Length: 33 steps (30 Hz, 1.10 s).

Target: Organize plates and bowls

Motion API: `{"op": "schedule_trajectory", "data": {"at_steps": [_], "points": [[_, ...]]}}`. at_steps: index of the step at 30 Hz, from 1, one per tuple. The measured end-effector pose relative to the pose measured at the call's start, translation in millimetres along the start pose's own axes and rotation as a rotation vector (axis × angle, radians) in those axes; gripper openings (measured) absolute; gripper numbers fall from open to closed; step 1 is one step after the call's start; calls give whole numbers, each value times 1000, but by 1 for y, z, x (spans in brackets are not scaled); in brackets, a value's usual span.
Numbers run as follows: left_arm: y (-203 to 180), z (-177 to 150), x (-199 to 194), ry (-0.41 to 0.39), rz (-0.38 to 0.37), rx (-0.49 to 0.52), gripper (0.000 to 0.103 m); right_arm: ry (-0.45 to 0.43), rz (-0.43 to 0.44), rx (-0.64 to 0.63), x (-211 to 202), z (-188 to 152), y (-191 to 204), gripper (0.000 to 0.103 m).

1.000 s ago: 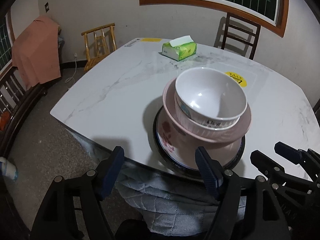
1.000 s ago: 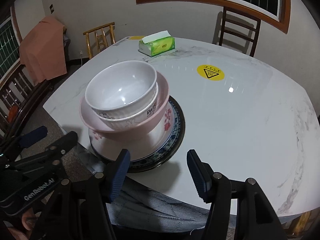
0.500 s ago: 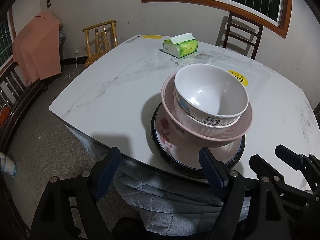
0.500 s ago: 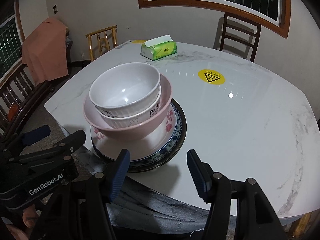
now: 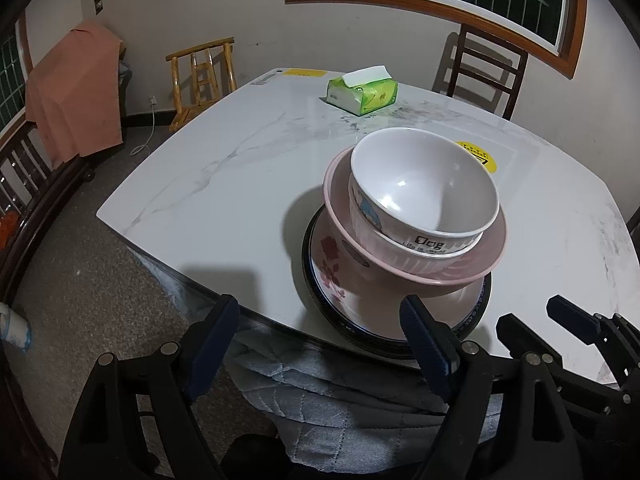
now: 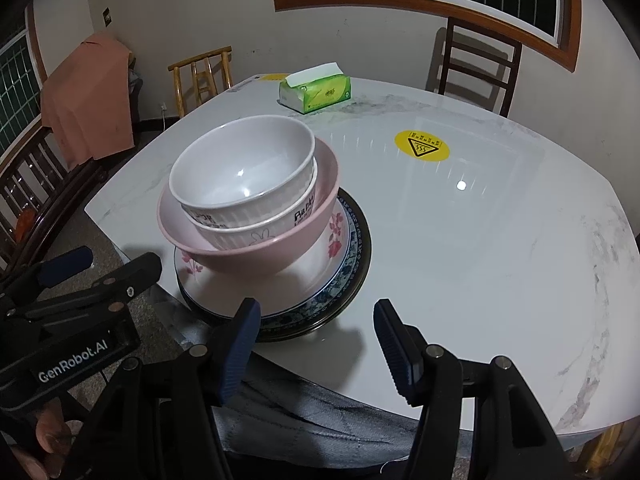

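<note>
At the near edge of the white marble table (image 5: 240, 184) stands one stack. A white bowl (image 5: 424, 184) nests in a ribbed white bowl (image 6: 256, 232), inside a pink bowl (image 5: 440, 268). That rests on a floral plate (image 5: 332, 268), over a blue-patterned plate (image 6: 352, 264) and a dark one. My left gripper (image 5: 320, 312) hovers open just short of the stack's left, nothing between its fingers. My right gripper (image 6: 316, 312) is open and empty in front of the stack's right side. Each gripper shows in the other's view: left gripper (image 6: 120, 258), right gripper (image 5: 532, 314).
A green tissue pack (image 6: 316, 94) lies at the far side of the table, with a yellow warning sticker (image 6: 422, 146) nearer the middle. Wooden chairs (image 5: 204, 76) stand around it. A person's grey quilted lap (image 5: 340, 392) is below the near edge.
The left gripper's jaws have spread a little wider. The right gripper and the stack have stayed as they were.
</note>
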State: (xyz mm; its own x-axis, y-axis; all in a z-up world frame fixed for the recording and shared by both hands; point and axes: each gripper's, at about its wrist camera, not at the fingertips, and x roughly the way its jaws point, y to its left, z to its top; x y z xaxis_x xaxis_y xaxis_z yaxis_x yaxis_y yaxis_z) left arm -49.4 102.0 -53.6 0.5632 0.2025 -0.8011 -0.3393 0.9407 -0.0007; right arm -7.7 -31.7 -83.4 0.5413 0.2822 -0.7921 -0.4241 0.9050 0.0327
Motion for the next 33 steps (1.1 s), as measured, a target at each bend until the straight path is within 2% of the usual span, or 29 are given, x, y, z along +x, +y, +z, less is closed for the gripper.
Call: {"op": "schedule_trajectory", "data": {"at_steps": [33], "points": [[1,-3,-1,-7,42,13,86,28,5,-14,7,-1,8,61]]}}
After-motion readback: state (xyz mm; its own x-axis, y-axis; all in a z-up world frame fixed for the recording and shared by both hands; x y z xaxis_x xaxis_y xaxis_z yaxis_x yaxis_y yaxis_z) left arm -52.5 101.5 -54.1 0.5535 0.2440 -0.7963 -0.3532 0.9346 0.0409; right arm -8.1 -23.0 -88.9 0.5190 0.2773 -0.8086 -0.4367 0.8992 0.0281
